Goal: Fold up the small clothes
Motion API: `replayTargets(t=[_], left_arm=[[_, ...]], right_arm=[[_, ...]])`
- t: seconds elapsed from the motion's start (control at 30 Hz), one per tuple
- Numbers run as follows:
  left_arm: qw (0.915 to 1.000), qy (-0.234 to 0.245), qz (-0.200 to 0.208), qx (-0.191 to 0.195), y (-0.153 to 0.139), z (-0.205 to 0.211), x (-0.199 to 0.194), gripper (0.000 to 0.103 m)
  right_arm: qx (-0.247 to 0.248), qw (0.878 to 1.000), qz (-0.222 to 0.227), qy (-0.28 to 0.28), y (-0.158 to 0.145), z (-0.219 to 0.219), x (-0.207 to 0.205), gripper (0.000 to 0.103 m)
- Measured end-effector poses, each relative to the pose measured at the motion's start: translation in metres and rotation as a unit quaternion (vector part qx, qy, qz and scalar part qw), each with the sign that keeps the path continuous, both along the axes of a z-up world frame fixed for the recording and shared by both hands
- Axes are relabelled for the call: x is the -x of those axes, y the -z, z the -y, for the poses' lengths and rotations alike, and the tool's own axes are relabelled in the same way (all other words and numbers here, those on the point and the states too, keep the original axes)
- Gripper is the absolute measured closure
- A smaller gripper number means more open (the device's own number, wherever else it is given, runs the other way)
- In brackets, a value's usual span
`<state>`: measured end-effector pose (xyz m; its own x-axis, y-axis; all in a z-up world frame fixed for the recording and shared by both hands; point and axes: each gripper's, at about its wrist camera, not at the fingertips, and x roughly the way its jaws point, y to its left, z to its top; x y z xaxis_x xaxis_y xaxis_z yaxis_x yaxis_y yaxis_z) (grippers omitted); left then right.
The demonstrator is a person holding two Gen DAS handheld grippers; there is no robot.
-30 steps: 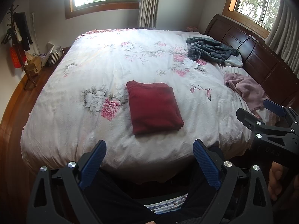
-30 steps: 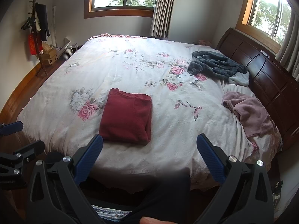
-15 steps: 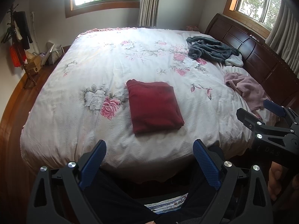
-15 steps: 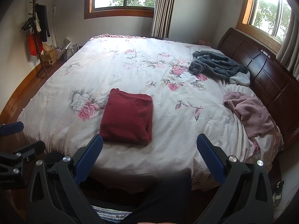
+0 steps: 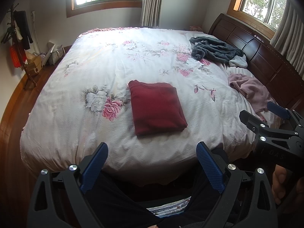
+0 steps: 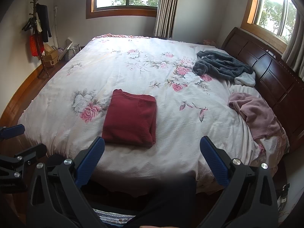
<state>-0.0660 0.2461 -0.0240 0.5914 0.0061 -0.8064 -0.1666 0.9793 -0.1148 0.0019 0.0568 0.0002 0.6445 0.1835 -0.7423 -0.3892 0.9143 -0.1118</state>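
Folded into a neat rectangle: dark red knit sweater [image 5: 157, 108], ribbed collar edge showing, flat on the floral quilted bedspread [image 5: 114, 57] near the bed's foot. Crumpled by the wooden headboard [image 6: 266, 70]: fuzzy grey robe [image 6: 222, 66], soft pink garment [image 6: 254, 114]. Left tool [image 5: 152, 163] spread wide, empty; right tool [image 6: 152, 157] likewise spread, holding nothing.

folded red garment [image 5: 157, 108] flat on floral bed [image 5: 76, 125]; left tongs [image 5: 152, 159] agape, empty.
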Motion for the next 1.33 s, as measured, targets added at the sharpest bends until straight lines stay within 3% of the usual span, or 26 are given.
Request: replayTargets(t=[1.33], left_arm=[[1.0,0.005,-0.002,-0.001,0.003,-0.001,-0.002,0.009]], right_arm=[[-0.009,1.0,-0.011,0.0,0.01,-0.007,0.004,0.003]])
